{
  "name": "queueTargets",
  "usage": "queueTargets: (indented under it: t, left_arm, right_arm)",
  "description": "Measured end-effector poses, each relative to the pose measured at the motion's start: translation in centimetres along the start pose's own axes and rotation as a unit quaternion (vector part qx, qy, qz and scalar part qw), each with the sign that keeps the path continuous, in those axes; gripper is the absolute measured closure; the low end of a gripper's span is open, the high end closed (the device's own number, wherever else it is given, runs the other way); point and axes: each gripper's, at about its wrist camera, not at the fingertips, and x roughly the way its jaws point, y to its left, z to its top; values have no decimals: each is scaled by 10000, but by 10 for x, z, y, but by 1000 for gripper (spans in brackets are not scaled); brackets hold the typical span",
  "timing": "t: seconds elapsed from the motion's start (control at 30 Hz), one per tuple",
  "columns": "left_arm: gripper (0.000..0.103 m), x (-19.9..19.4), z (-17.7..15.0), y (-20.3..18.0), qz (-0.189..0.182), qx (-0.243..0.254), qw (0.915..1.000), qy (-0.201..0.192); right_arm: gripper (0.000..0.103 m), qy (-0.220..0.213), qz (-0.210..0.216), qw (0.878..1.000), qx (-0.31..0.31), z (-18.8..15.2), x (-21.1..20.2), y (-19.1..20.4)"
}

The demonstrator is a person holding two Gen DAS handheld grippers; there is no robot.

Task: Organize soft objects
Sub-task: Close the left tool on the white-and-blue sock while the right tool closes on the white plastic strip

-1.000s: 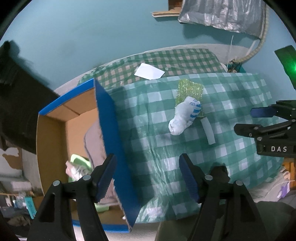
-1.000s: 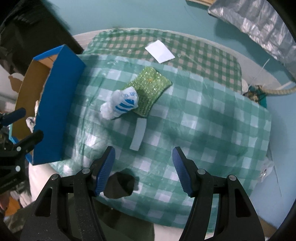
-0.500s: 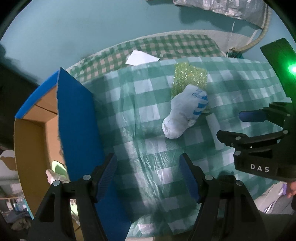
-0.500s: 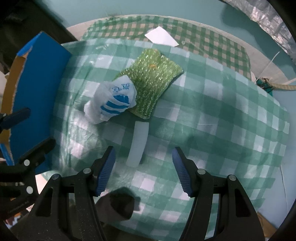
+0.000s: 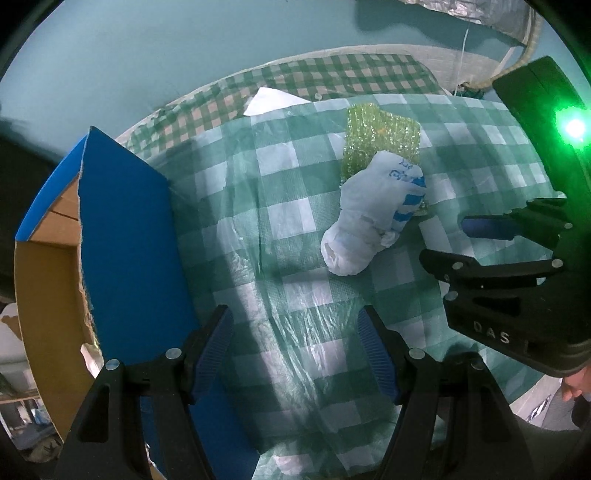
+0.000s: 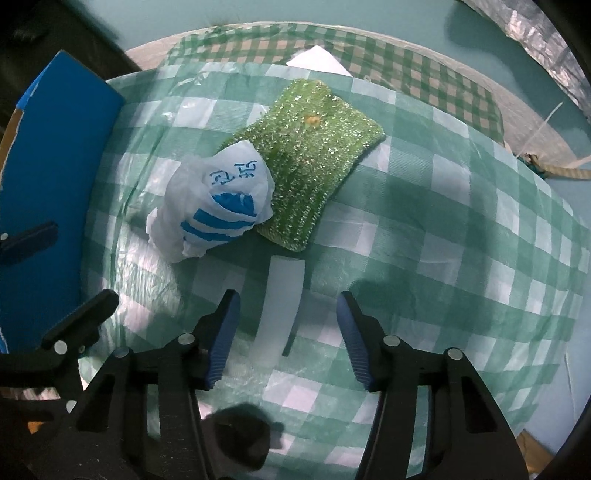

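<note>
A crumpled white plastic bag with blue stripes (image 5: 373,218) (image 6: 214,206) lies on the green checked cloth (image 5: 280,206), leaning on a glittery green scrub pad (image 5: 380,136) (image 6: 314,158). A pale white strip (image 6: 280,314) lies just in front of the pad. My right gripper (image 6: 288,295) hangs over that strip with its jaws closing; the strip is between them and the pads stand clear of it. My left gripper (image 5: 293,310) is open over bare cloth, short of the bag. The right gripper (image 5: 480,245) also shows beside the bag in the left wrist view.
A blue-sided cardboard box (image 5: 125,240) (image 6: 55,158) stands against the cloth's left edge. White paper (image 5: 273,101) lies at the back. A silver sheet (image 6: 535,29) and a rope (image 6: 565,171) are on the floor at the right. A hand (image 5: 574,384) shows at the lower right.
Both grippers have sunk toward the cloth, so bag and pad look larger. The right jaws have narrowed, and the white strip now lies between them.
</note>
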Motion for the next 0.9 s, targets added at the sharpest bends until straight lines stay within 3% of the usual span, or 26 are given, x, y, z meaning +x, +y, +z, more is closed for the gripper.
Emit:
queueTargets:
  t: [0.13, 0.2, 0.3, 0.43, 0.9]
  left_arm:
    - [32, 1, 1, 0, 21, 1, 10000, 15]
    - [32, 0, 2, 0, 12, -11, 10000, 25]
    - [30, 1, 5, -2, -3, -14, 10000, 40]
    - [28, 3, 10, -8, -23, 52, 10000, 14]
    - [25, 34, 29, -32, -45, 467, 9989, -61]
  right_arm:
    - [61, 68, 21, 10000, 47, -1, 5, 3]
    - [74, 111, -15, 9999, -8, -2, 8, 5]
    - [85, 103, -54, 9999, -116, -6, 7, 8]
    - [89, 117, 30, 9998, -164, -7, 3, 5]
    - [89, -13, 140, 9996, 234, -7, -14, -40]
